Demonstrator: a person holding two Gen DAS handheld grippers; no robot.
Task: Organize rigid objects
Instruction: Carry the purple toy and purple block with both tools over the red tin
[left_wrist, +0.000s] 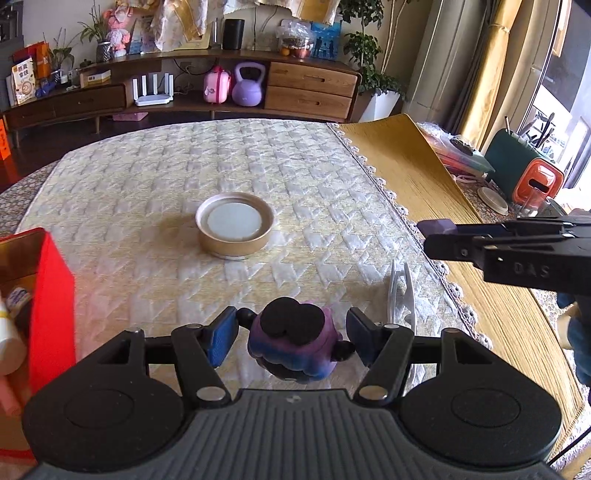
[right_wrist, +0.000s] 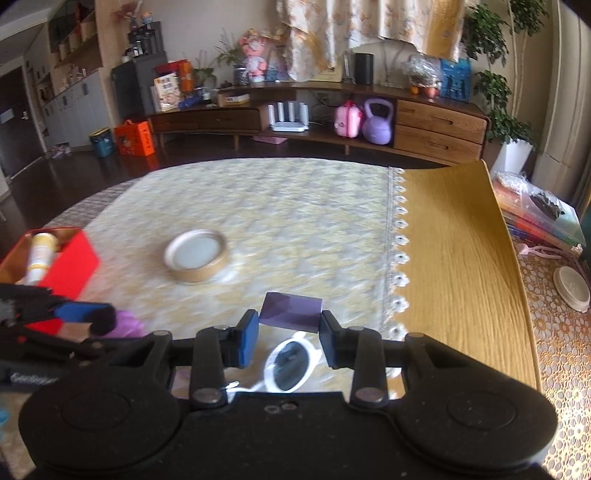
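My left gripper (left_wrist: 291, 325) is shut on a purple-and-blue toy figure (left_wrist: 295, 350) with round black discs on top; its black side knobs sit against the blue pads. My right gripper (right_wrist: 289, 319) is shut on a flat purple block (right_wrist: 291, 309), held above the cloth. In the left wrist view, the right gripper (left_wrist: 428, 234) reaches in from the right with the purple block (left_wrist: 437, 226) at its tip. White sunglasses (right_wrist: 291, 365) lie on the cloth under the right gripper, and they show as sunglasses (left_wrist: 400, 295) in the left wrist view. The left gripper (right_wrist: 96, 319) shows at the right wrist view's left edge.
A round gold lid (left_wrist: 234, 225) lies on the quilted tablecloth (left_wrist: 147, 177). A red box (right_wrist: 70, 266) at the left holds a white-and-yellow bottle (right_wrist: 40, 254). Bare wood table (right_wrist: 454, 258) runs along the right, with books (right_wrist: 535, 218) and a white dish (right_wrist: 572, 288) beyond it.
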